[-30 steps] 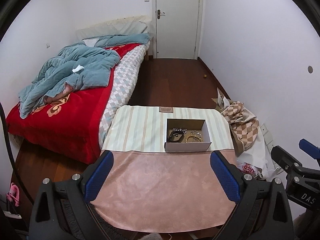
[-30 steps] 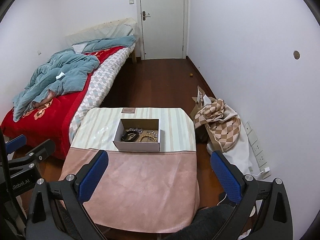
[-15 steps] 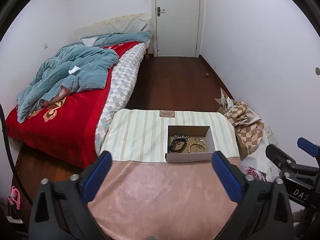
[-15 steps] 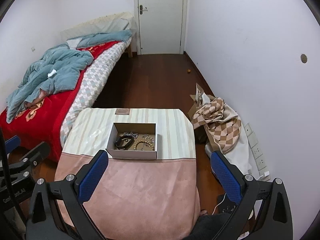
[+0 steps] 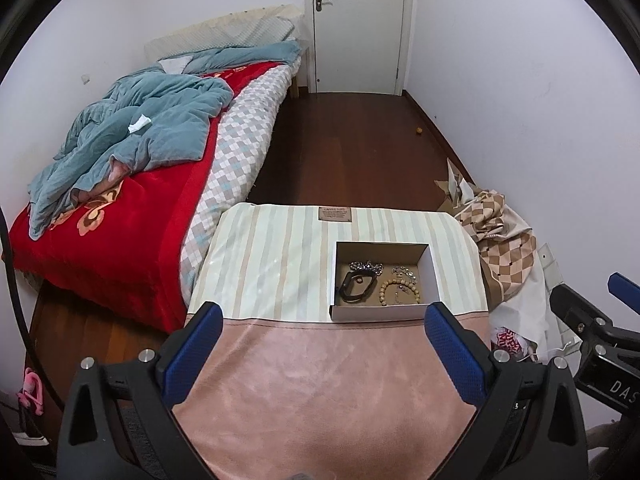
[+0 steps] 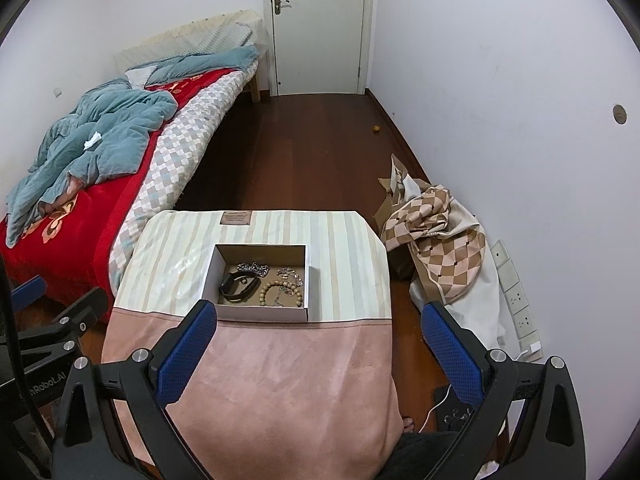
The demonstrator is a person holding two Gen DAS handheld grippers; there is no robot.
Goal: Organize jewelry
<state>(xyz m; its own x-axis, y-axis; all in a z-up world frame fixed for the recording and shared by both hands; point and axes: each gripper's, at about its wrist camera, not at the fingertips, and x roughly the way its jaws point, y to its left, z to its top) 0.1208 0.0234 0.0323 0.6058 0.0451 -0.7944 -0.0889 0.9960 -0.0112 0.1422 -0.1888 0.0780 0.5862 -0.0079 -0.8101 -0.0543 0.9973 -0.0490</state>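
A white cardboard box stands on the striped far half of the small table. Inside lie a black band, a wooden bead bracelet, a silver chain and a smaller silver piece. My left gripper is open and empty above the pink near half of the table. My right gripper is open and empty too, on the right. Both hang well short of the box.
A bed with a red cover and blue quilt runs along the left. A checked cloth heap lies on the floor right of the table by the wall. Dark wood floor leads to a white door.
Both grippers have risen and tilted down a little, so the box sits lower and nearer in both views. The jaws stay open. Nothing in the box has moved.
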